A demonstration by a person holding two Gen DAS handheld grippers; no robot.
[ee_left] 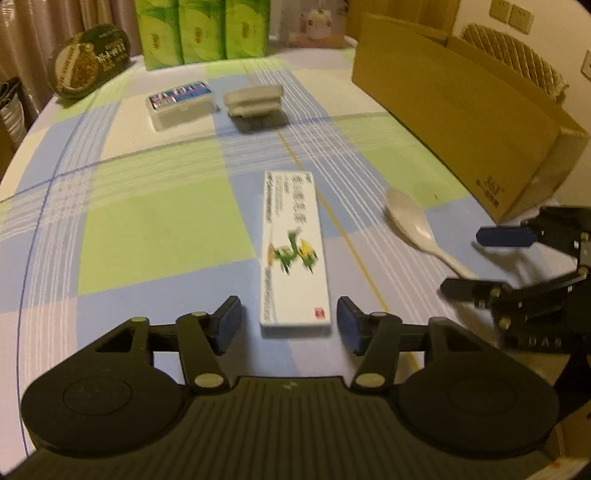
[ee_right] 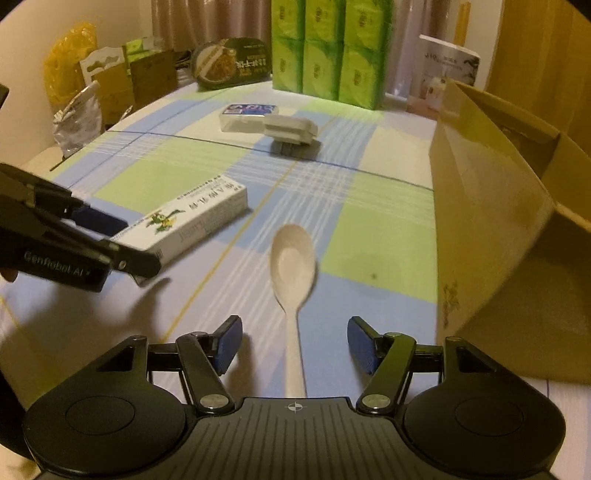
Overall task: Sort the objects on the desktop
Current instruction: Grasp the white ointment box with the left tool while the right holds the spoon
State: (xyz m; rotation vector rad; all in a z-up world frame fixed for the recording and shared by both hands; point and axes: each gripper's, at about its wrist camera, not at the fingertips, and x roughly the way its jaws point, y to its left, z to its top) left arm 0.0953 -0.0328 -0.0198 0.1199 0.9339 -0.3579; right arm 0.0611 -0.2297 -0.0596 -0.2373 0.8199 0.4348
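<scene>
A long white carton (ee_left: 293,254) with a green print lies on the checked tablecloth (ee_left: 159,229). My left gripper (ee_left: 289,325) straddles its near end, with a gap between each blue pad and the carton's sides, so it is open. A white plastic spoon (ee_right: 293,266) lies bowl away from me, to the right of the carton (ee_right: 192,221). Its handle runs between the fingers of my right gripper (ee_right: 294,341), which is open and clear of it. In the left wrist view, the right gripper (ee_left: 463,261) sits over the spoon (ee_left: 410,225) handle.
An open cardboard box (ee_right: 491,206) stands at the table's right edge, close to the spoon. Further back lie a white case with a blue label (ee_left: 181,101) and a grey-white stapler-like object (ee_left: 255,101). Green tissue packs (ee_left: 203,29) and an oval food tub (ee_left: 88,59) line the far edge.
</scene>
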